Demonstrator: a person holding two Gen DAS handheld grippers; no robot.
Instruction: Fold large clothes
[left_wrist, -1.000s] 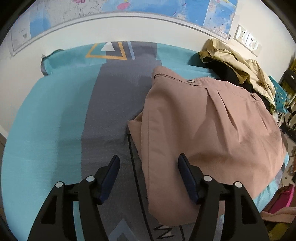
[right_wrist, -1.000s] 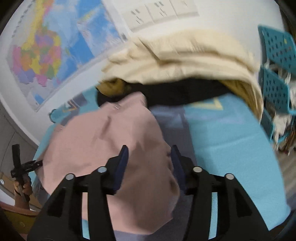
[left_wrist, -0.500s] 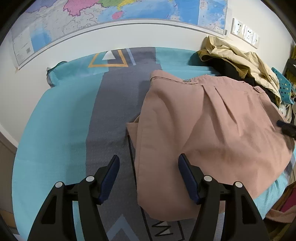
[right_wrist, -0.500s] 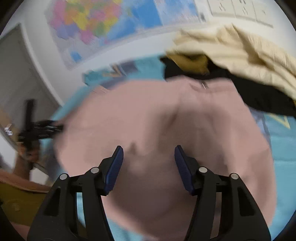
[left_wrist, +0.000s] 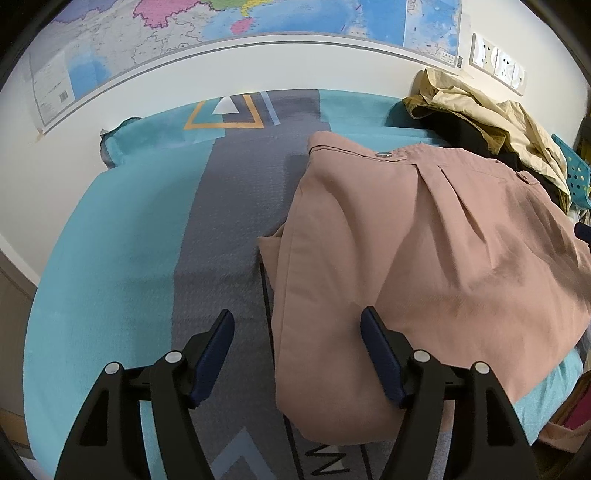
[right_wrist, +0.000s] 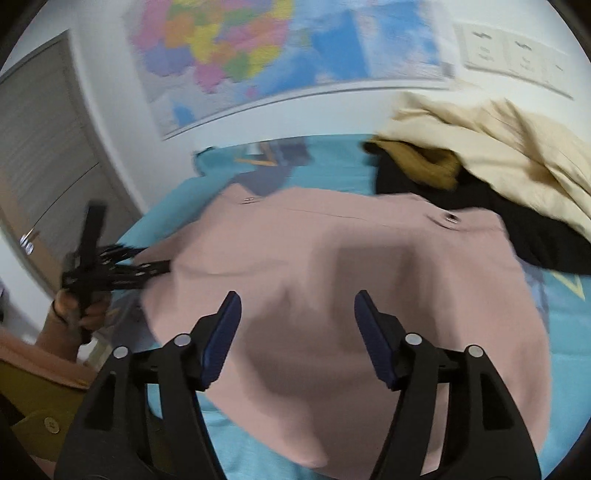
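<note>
At the lower middle of my right wrist view, my right tongs (right_wrist: 297, 334) stand wide apart with nothing between the pads; their jaws have just been opening, and a second ago they were much narrower. That view has swung: the cream and black clothes pile (right_wrist: 491, 173), then across the top, now sits at the upper right, and the pink trousers (right_wrist: 332, 295) fill the centre instead of the lower left. My left tongs (right_wrist: 122, 271) show at the left edge, gripped in my hand (right_wrist: 79, 312), their tips at the trousers' left edge; I cannot tell whether they touch it.

In the left wrist view my left tongs (left_wrist: 297, 356) are also well open, holding nothing, jaws just widened a little. The folded trousers (left_wrist: 424, 258) lie on the right half of the bed (left_wrist: 110, 277), as before, their left edge running down between my pads. The wall map (left_wrist: 258, 22) shows more than it did.

Room to move: the teal and grey bed cover left of the trousers is bare to the wall. On the right the trousers reach the bed's edge and the clothes pile (left_wrist: 487, 114) crowds the upper right corner.

Writing: large letters on the bed cover at bottom centre, partly hidden, look like an "M" or "W". The map's print is too small to read.
</note>
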